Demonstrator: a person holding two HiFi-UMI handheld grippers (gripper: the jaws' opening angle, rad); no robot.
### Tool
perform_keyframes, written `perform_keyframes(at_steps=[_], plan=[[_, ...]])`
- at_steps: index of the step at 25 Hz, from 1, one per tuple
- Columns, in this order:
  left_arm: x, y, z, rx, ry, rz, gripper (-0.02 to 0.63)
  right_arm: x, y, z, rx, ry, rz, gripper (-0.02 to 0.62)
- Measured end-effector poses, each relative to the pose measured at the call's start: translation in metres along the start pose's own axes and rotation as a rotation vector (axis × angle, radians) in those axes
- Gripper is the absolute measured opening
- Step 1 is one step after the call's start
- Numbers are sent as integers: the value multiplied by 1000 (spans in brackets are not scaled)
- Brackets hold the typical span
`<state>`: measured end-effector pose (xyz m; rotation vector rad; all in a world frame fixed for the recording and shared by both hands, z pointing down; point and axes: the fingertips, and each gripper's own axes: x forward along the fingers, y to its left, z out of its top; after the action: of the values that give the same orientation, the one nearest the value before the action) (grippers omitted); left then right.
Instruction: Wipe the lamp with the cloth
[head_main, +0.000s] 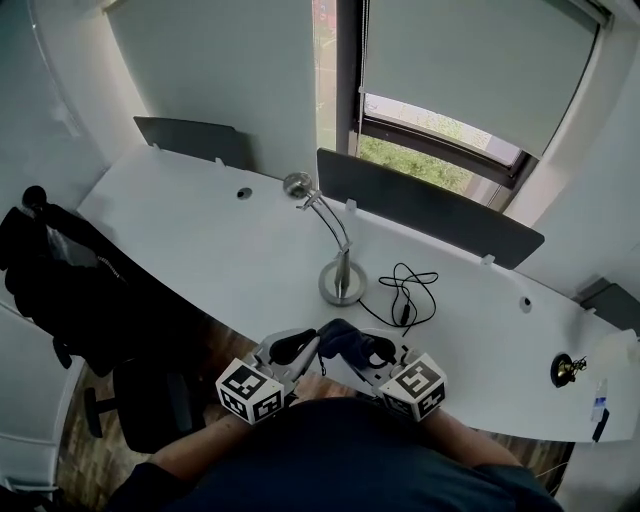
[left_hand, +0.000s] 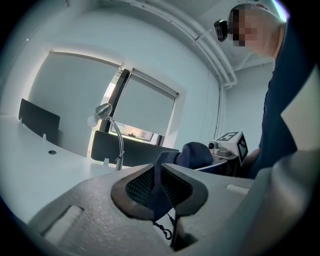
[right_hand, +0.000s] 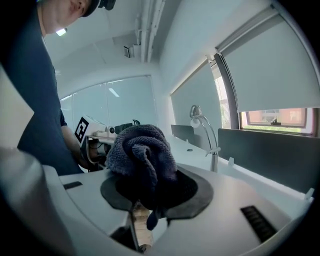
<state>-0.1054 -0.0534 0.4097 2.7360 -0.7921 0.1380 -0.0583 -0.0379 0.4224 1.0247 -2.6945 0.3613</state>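
1. Nearest the body: left gripper (head_main: 300, 347), jaws pinched on a thin fold of dark blue knitted cloth (head_main: 338, 338).
2. Just beside: right gripper (head_main: 372, 352), jaws clamped on the cloth's bunched bulk.
3. Farther, on curved white desk (head_main: 200, 230): silver gooseneck lamp (head_main: 340, 270), upright, apart from cloth; coiled black cable (head_main: 405, 295) near its base.

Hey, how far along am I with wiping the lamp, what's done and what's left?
Done: the cloth is off the desk and gripped. In hand: the left gripper pinches one edge of it and the right gripper is shut on the bunched part, both close to your body. Left: all the wiping. The lamp stands on the desk ahead, with the cloth not touching it.
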Motion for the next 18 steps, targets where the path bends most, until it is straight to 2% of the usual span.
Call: perform_keyframes(at_steps=[10, 18], plan=[[-11, -11, -4, 28, -26, -25, 11, -2, 18, 7, -37, -47, -11, 144], [-12, -11, -3, 47, -41, -55, 8, 4, 20, 1, -22, -45, -5, 144]])
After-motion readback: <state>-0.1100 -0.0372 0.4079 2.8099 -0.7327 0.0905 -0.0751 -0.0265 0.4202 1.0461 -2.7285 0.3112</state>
